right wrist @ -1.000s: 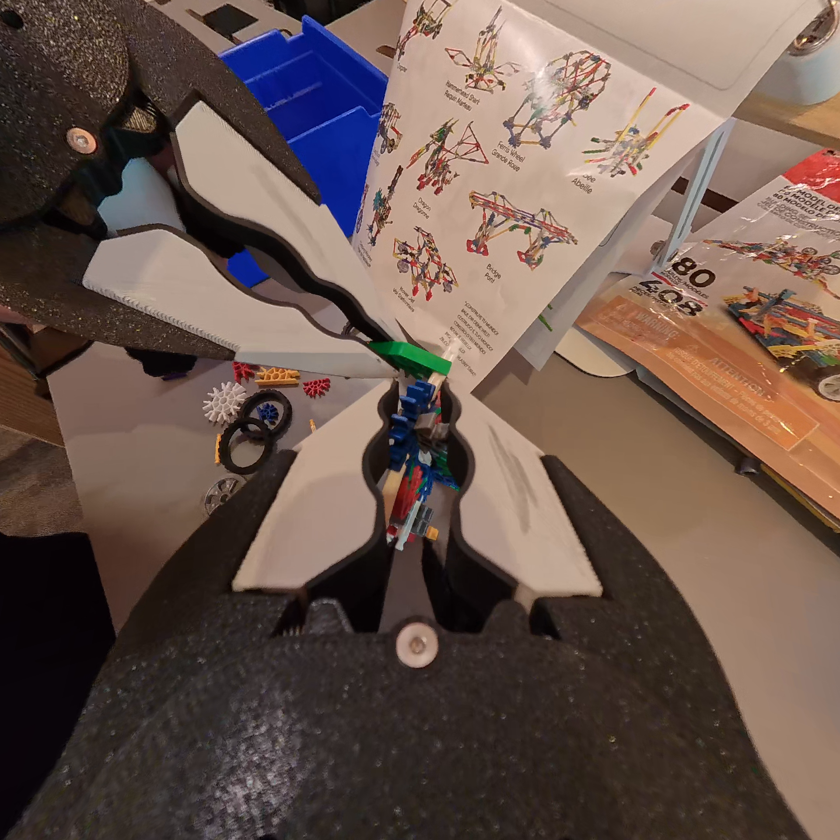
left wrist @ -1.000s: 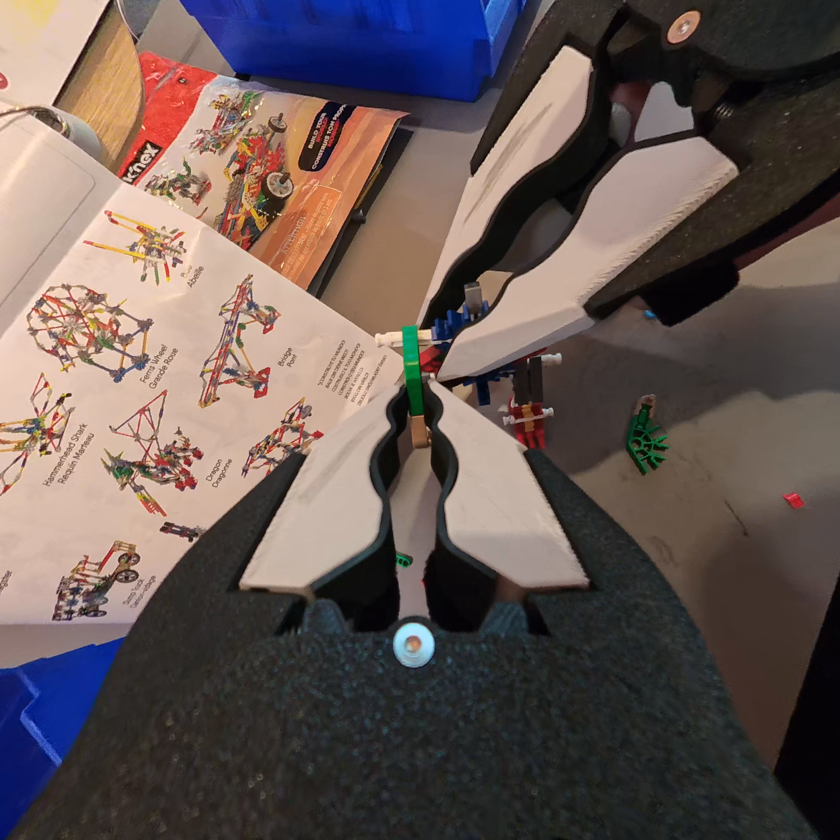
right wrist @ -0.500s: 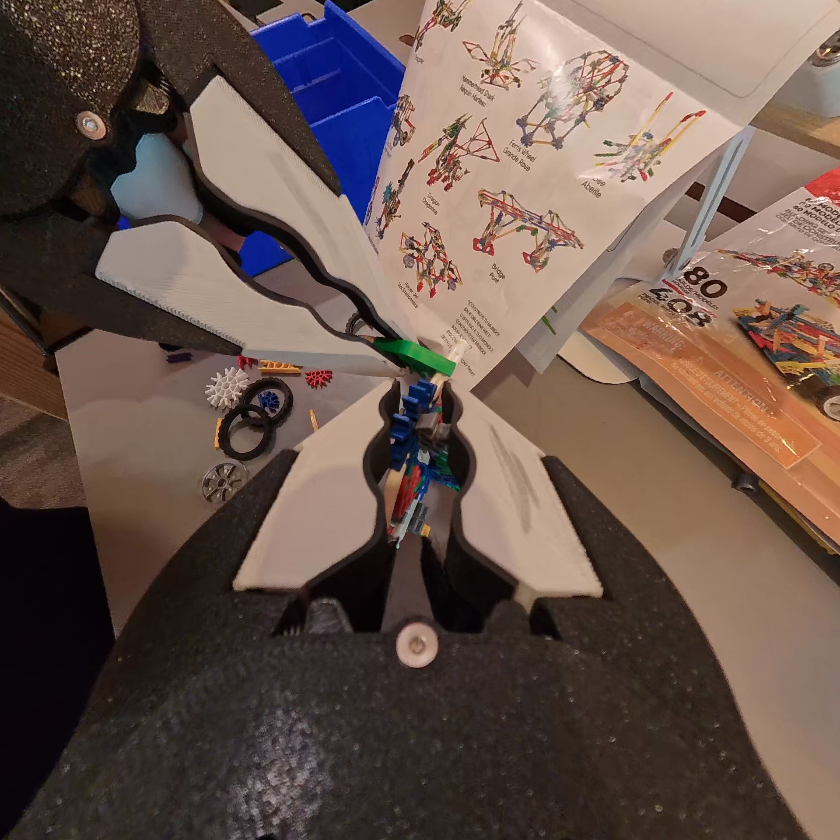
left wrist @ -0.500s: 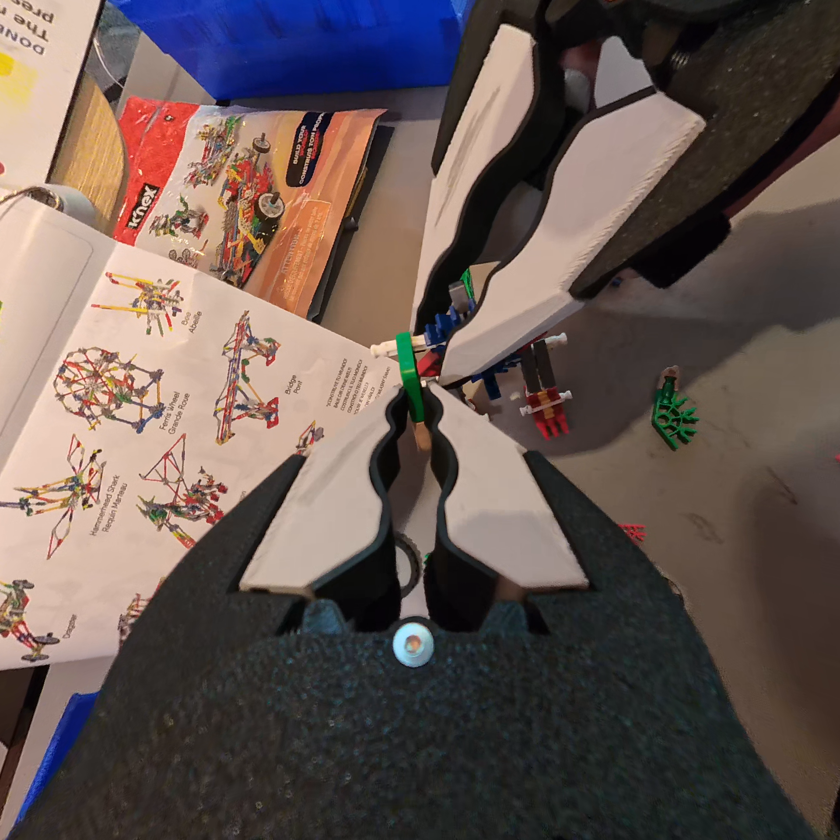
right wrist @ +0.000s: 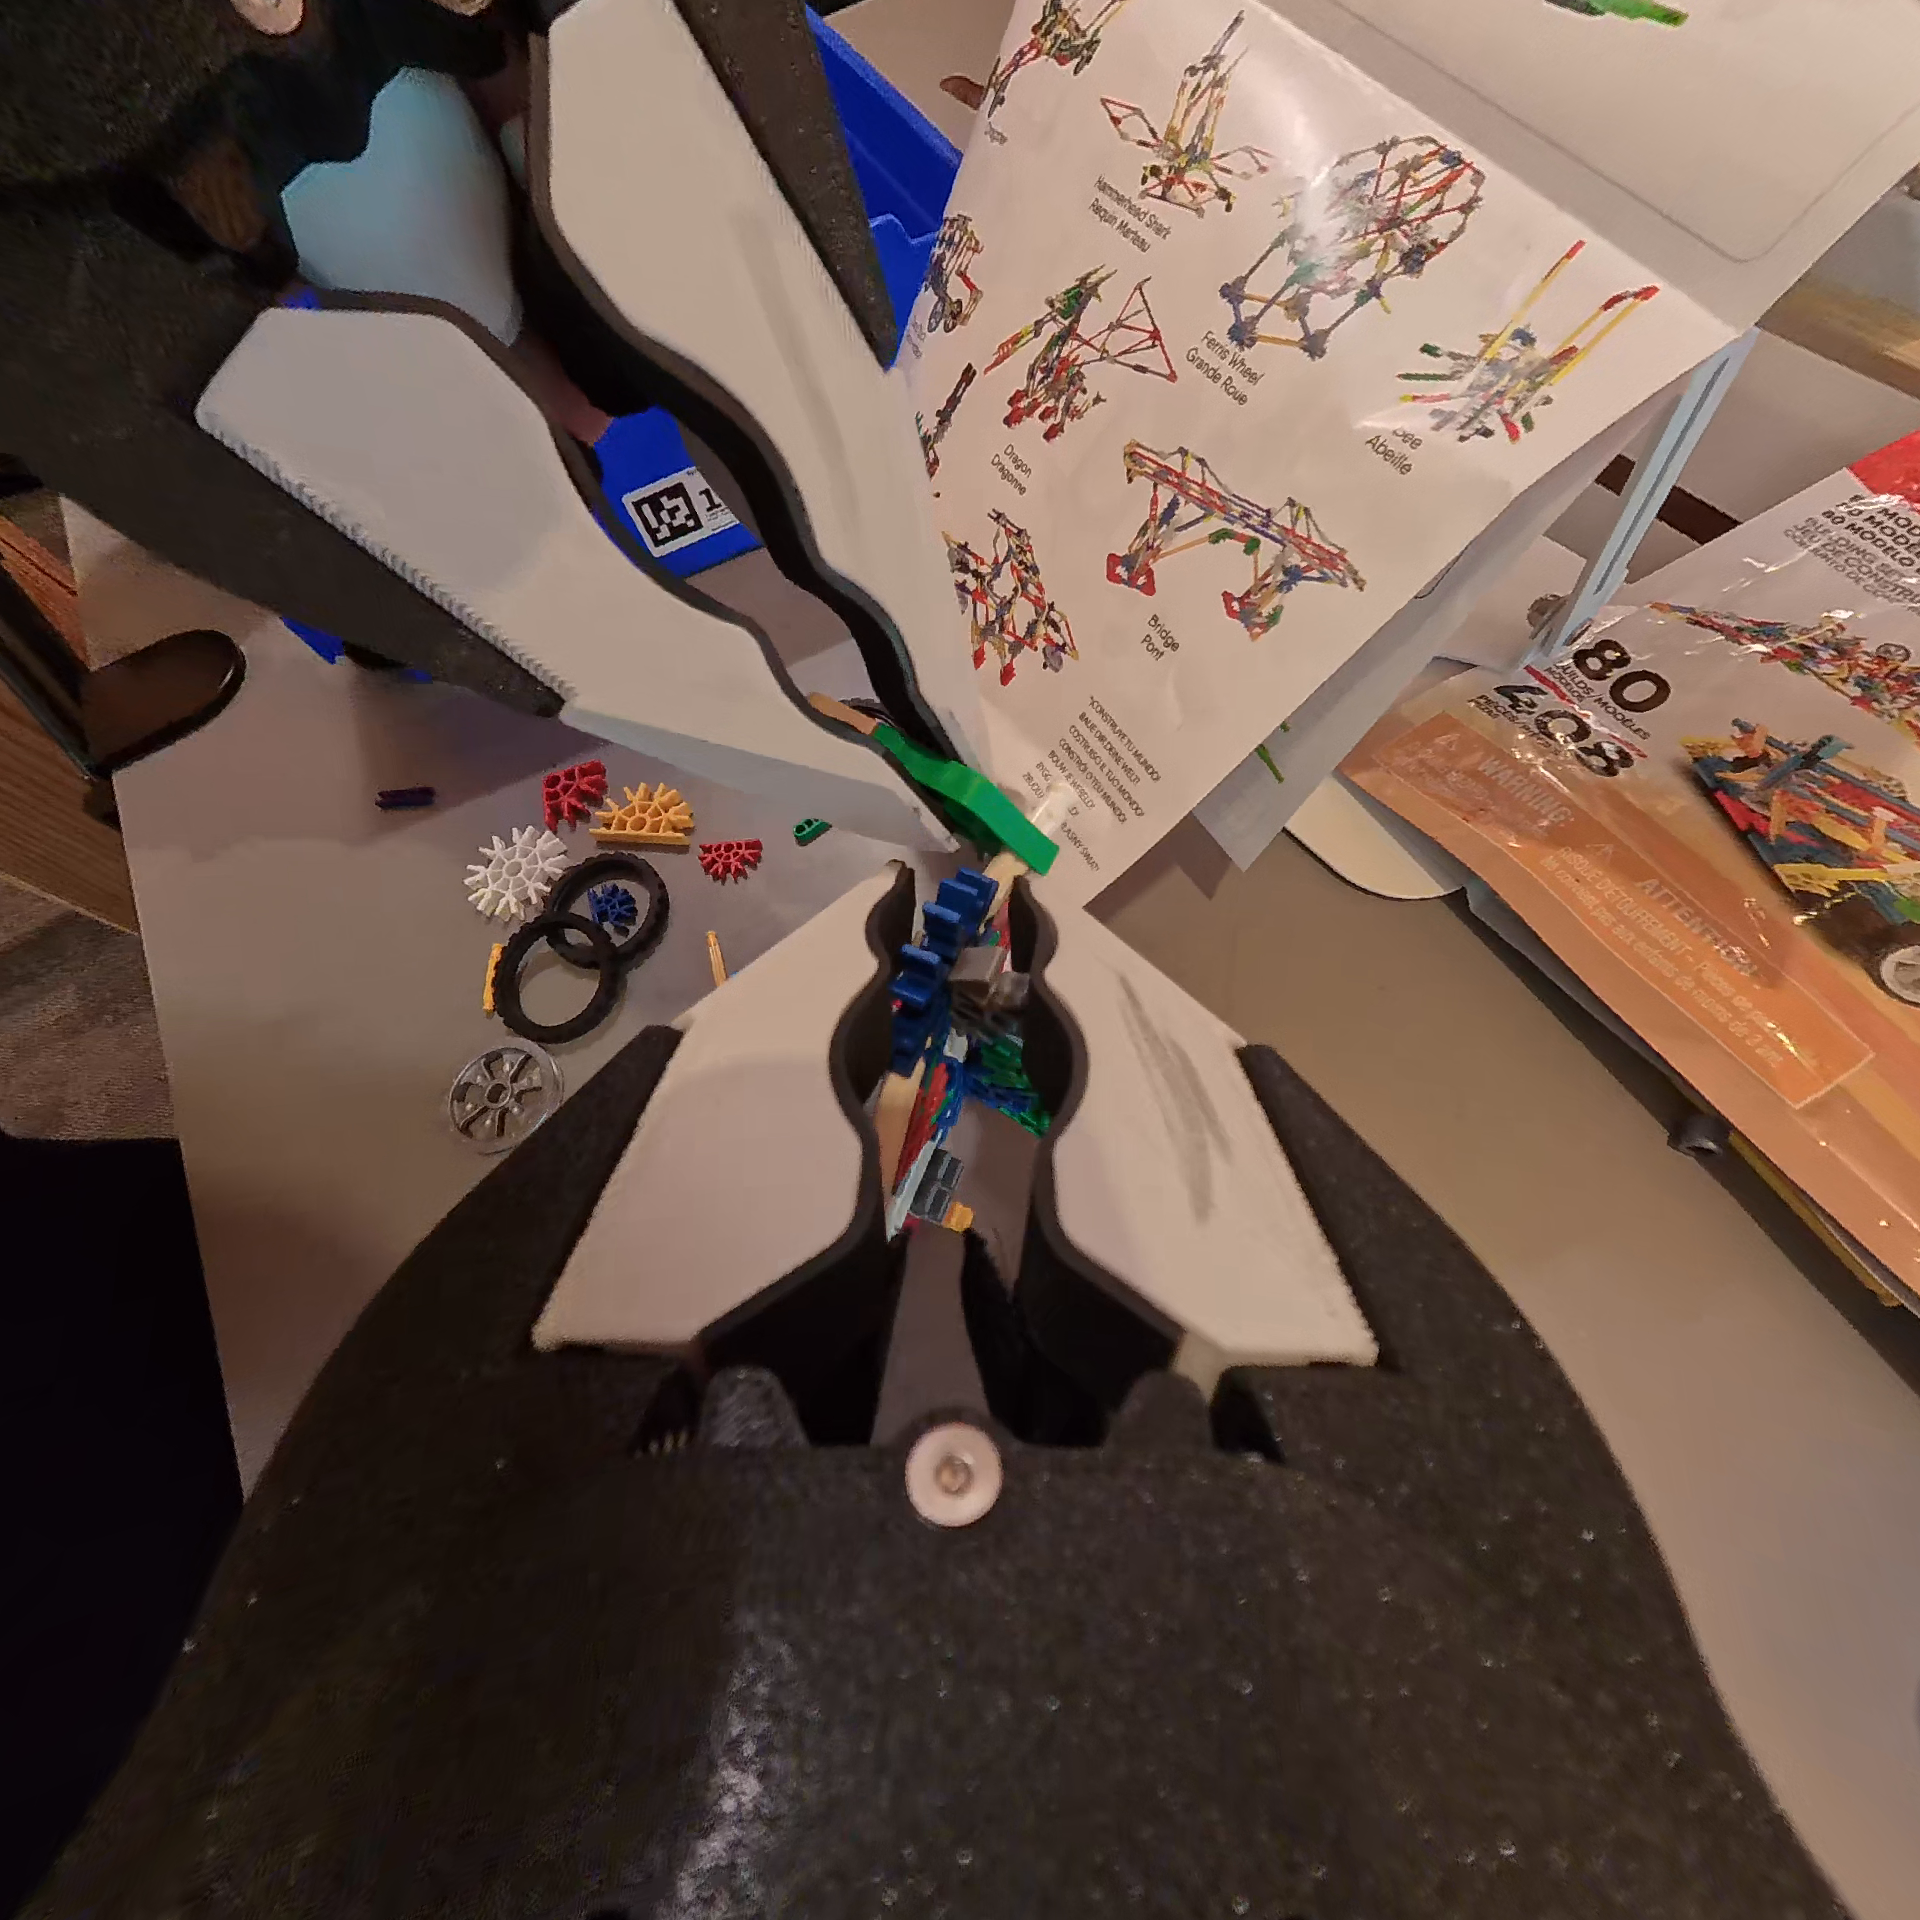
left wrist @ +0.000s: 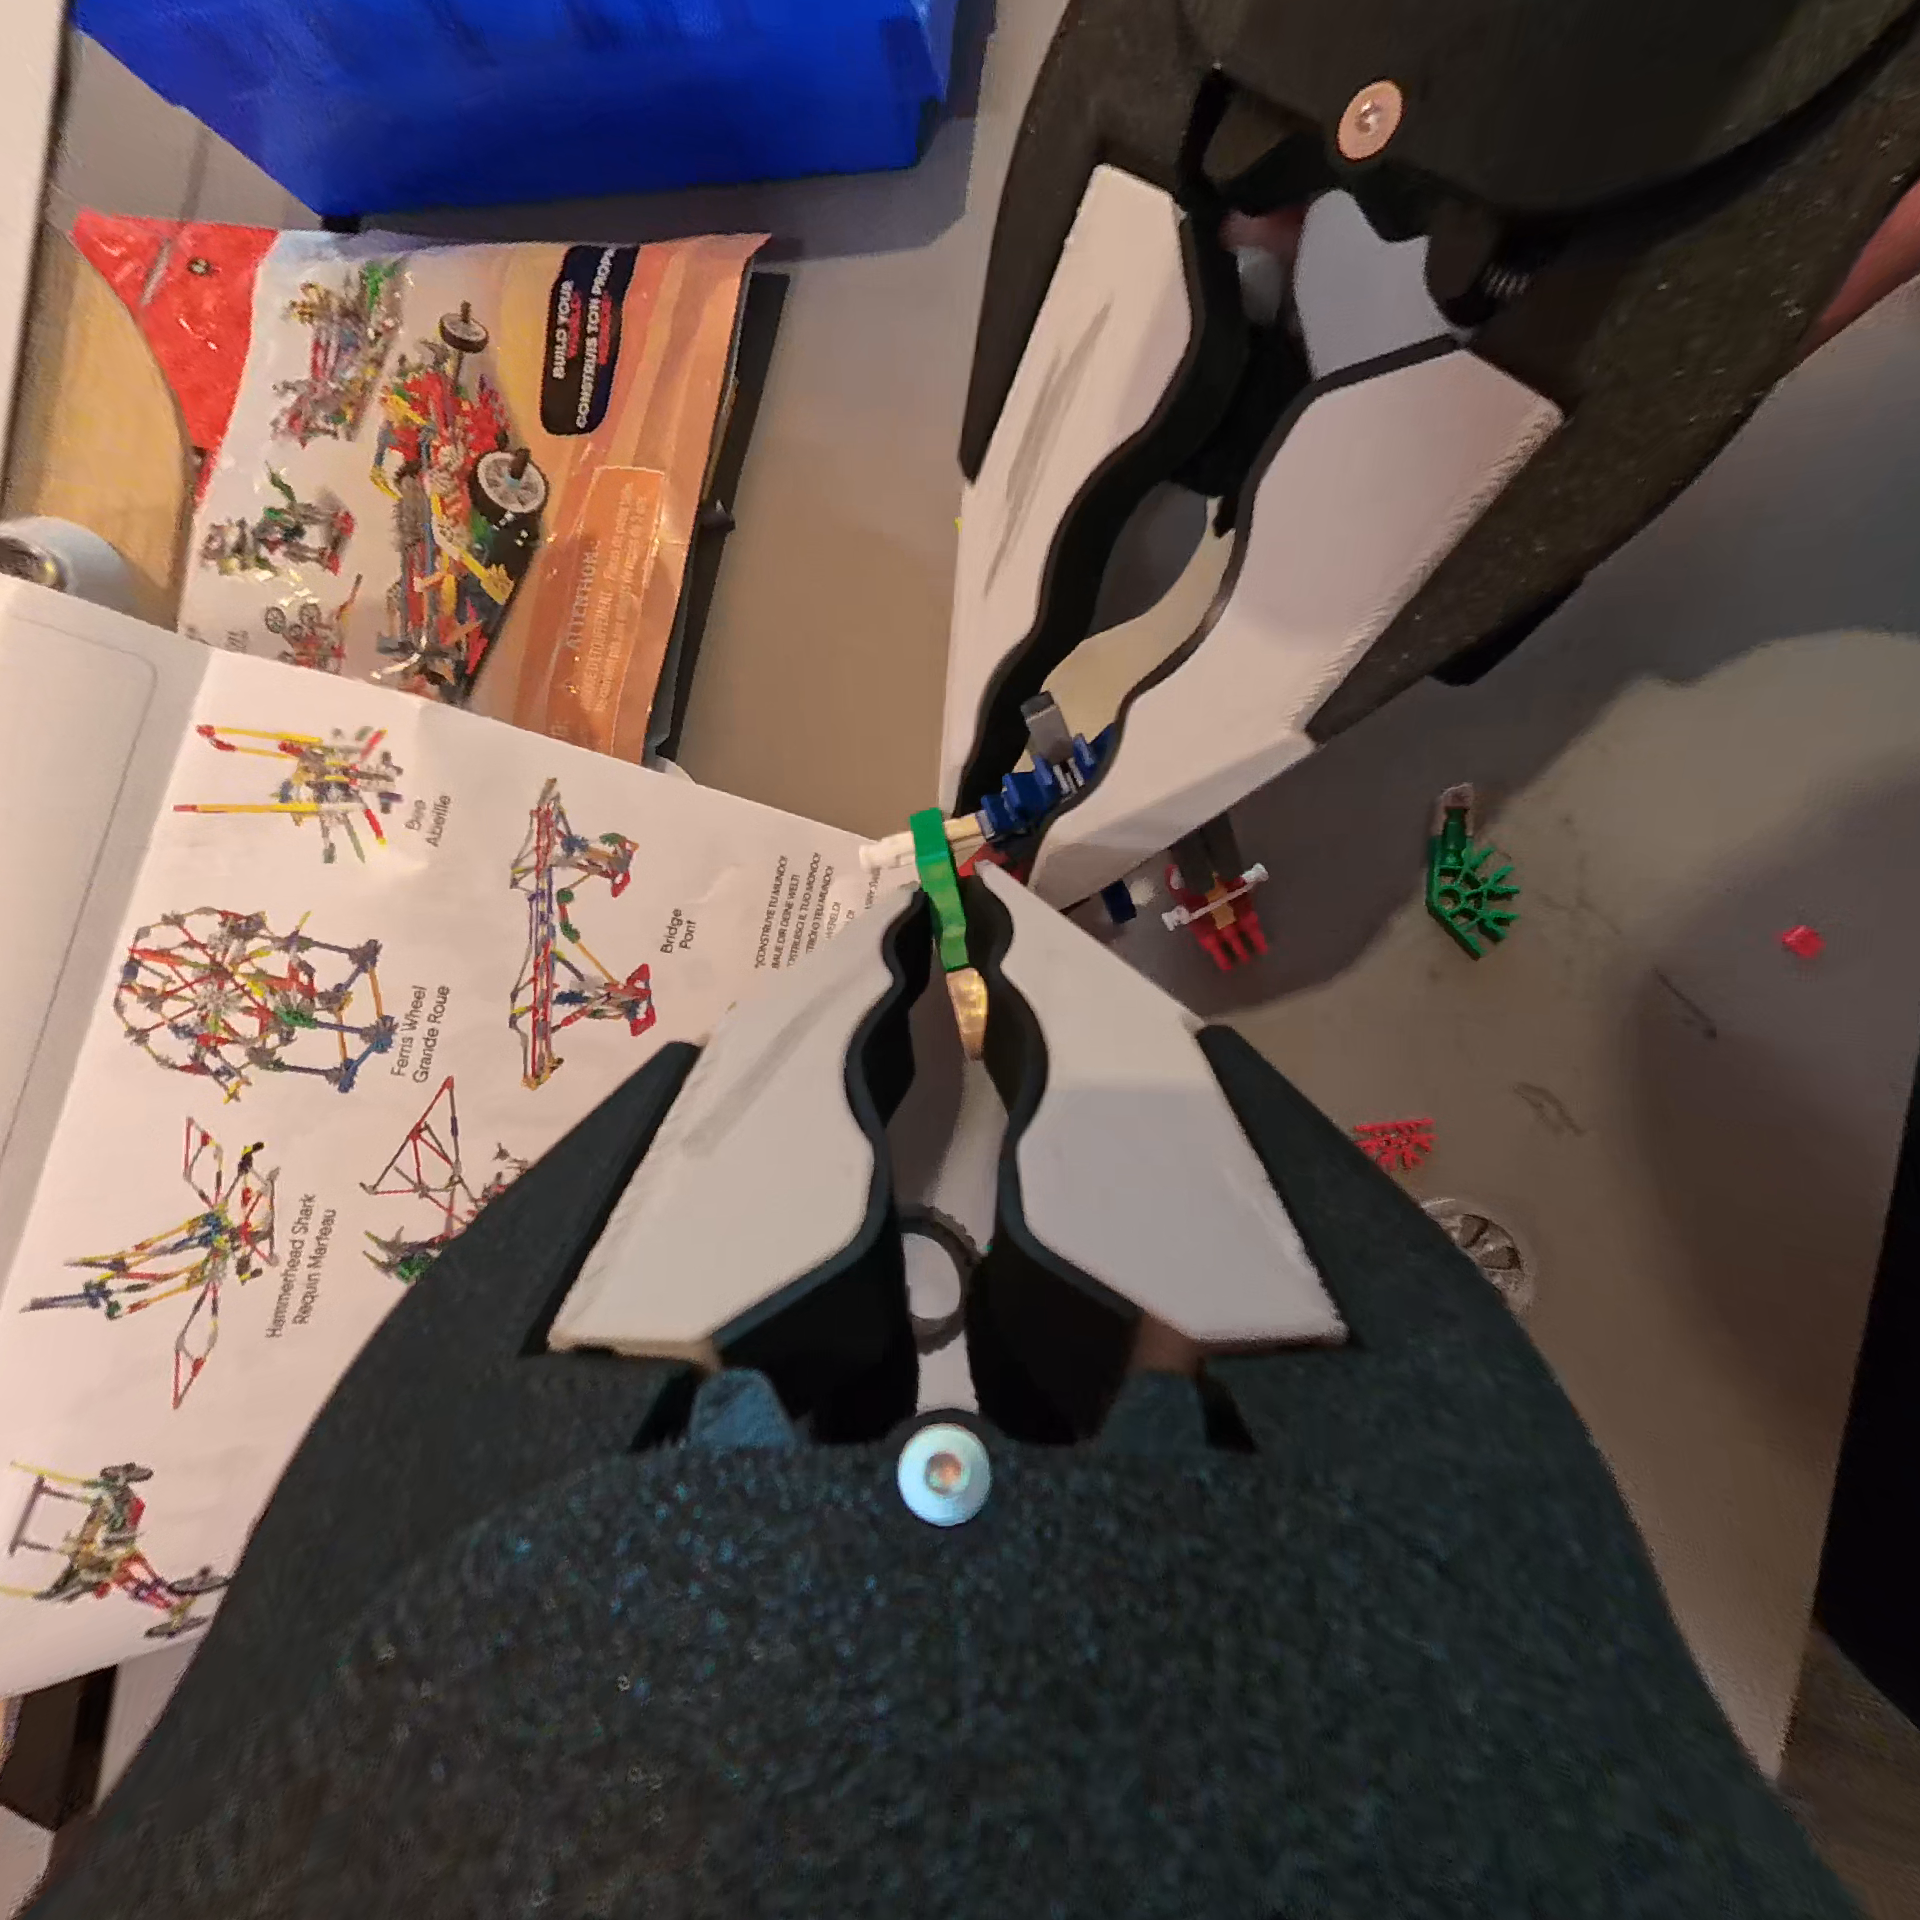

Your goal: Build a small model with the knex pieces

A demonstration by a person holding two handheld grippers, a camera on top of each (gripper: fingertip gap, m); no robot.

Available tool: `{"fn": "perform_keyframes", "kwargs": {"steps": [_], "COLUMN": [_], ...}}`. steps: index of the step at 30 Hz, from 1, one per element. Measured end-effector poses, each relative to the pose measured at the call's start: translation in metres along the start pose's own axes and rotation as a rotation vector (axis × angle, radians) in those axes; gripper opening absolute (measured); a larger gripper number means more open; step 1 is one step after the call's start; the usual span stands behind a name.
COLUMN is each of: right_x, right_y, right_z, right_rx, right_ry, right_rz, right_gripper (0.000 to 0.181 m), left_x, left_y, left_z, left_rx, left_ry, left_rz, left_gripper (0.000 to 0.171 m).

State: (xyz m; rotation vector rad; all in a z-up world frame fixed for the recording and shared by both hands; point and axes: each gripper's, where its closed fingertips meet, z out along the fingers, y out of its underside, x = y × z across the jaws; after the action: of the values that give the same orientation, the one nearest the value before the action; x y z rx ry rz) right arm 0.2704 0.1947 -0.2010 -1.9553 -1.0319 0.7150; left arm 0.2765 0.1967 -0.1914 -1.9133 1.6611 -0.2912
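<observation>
My left gripper [left wrist: 948,902] is shut on a green connector piece [left wrist: 938,883] with a tan piece [left wrist: 971,1013] behind it. My right gripper [right wrist: 961,883] is shut on a small multicoloured rod-and-connector model [right wrist: 945,1023] with blue toothed parts. The two gripper tips meet. The green connector [right wrist: 971,800] sits on a white rod [right wrist: 1044,816] that sticks out of the model. In the left wrist view the right gripper [left wrist: 1013,821] comes in from the upper right, holding the blue part [left wrist: 1039,784]. In the right wrist view the left gripper [right wrist: 935,821] comes in from the upper left.
A white instruction sheet [left wrist: 343,997] and an orange-red printed bag [left wrist: 468,447] lie to the left, with a blue bin [left wrist: 520,94] behind. Loose pieces lie on the grey table [left wrist: 1558,1039]: a green connector [left wrist: 1467,888], a red-and-white assembly [left wrist: 1221,914], black tyres [right wrist: 582,951], a white connector [right wrist: 514,871]. My left and right fingertips are right by each other.
Both grippers have kept their hold and stayed tip to tip. Both views have shifted a little, and the left gripper looks closer and higher in the right wrist view.
</observation>
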Motion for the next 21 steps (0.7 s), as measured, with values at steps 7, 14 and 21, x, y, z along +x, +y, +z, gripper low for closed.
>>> {"fn": "perform_keyframes", "kwargs": {"steps": [7,14,21], "right_x": [0.0026,0.0041,0.0053], "right_y": [0.0004,0.0002,-0.0005], "right_z": [-0.0004,-0.0003,0.0003], "right_rx": [0.001,0.010,0.017], "right_ry": [0.012,0.016,0.010], "right_rz": [-0.004,-0.004,-0.007], "right_gripper": [0.016,0.016,0.015], "left_x": [-0.0009,-0.0015,-0.0029], "left_y": [0.0013,0.0019,0.0012], "left_z": [0.0033,0.0052,0.0072], "left_rx": [-0.040,-0.057,-0.038], "left_ry": [0.029,0.071,0.064], "left_rz": [-0.001,-0.004,-0.008], "left_gripper": [0.002,0.001,0.001]}}
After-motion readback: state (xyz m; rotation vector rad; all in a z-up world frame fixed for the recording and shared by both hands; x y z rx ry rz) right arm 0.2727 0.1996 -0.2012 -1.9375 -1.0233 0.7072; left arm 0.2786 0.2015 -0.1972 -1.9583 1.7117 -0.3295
